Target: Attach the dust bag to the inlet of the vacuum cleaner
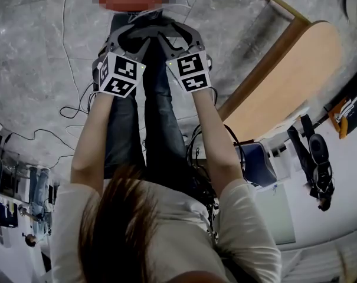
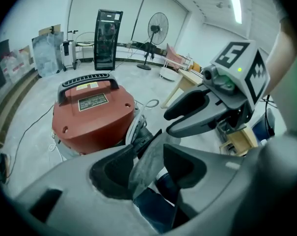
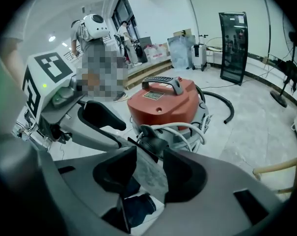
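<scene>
Head view: the left gripper [image 1: 126, 37] and right gripper [image 1: 181, 37] are seen side by side, about level with each other.

Left gripper view: its jaws are spread wide. A thin, grey, felt-like dust bag [image 2: 148, 161] stands loose between them. Its long axis runs up and away to the black inlet [image 2: 141, 135] of the red, domed vacuum cleaner [image 2: 92, 114] just ahead.

Right gripper view: these jaws are set fairly wide too, and the same flat sheet crosses the gap unpinched. Neither hand can be judged nearer.
</scene>
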